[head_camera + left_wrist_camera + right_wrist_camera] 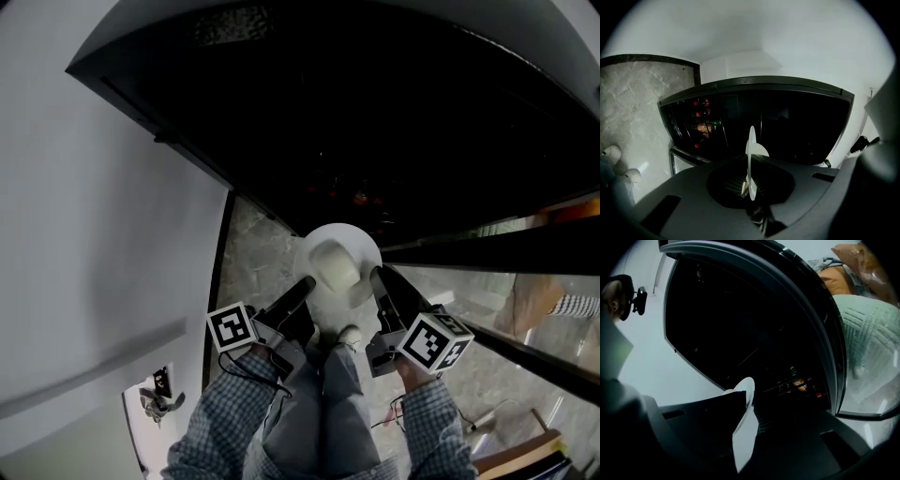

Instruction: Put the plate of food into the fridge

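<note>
White and round, the plate [349, 237] hung level in the head view, carrying a pale domed piece of food [335, 265]. It sat just in front of the dark fridge [375, 122] and above the marbled floor [251, 255], not yet inside. The left gripper [302, 291] gripped its left rim and the right gripper [382, 281] its right rim. Checked sleeves [225, 417] showed behind the marker cubes.

In the left gripper view, the plate [751, 154] appeared edge-on as a thin white sliver. It stood upright between the jaws of the left gripper [751, 183], which were clamped on its rim. Beyond it the fridge [787, 122] was black inside its grey frame, with red-topped bottles [701, 125] at its left end.

In the right gripper view, the plate [744, 427] again showed edge-on and slanted. The right gripper [749, 420] was pinched onto its rim, one jaw lying dark across the plate's left face. The fridge [740, 324] filled the middle, small red items [801, 383] glinting on a shelf. A pale green knitted cloth [869, 343] lay past the frame at right.
</note>
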`<act>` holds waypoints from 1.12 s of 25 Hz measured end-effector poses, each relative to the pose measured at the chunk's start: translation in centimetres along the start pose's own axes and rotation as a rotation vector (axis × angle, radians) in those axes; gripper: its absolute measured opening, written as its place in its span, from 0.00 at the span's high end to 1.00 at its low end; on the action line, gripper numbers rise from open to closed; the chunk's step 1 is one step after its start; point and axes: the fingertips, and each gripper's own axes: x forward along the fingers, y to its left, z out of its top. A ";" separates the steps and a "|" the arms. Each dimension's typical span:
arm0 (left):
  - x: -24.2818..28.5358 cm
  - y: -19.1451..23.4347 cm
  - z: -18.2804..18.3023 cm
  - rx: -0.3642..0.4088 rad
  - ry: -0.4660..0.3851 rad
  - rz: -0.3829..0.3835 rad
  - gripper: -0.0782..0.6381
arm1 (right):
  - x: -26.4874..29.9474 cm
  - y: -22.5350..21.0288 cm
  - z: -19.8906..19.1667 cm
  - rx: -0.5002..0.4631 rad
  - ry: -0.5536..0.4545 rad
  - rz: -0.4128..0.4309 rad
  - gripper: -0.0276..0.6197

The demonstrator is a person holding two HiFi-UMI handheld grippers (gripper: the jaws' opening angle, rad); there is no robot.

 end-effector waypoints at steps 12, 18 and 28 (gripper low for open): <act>3.0 3.9 3.4 -0.027 -0.039 -0.003 0.87 | 5.0 -2.8 -0.1 -0.088 0.022 -0.102 0.87; 4.2 4.6 3.9 -0.054 -0.047 -0.001 0.87 | 5.7 -3.3 -0.3 -0.097 0.048 -0.098 0.86; 7.2 6.3 5.7 -0.008 -0.051 0.030 0.87 | 4.3 -4.9 -2.3 -0.134 0.088 -0.133 0.81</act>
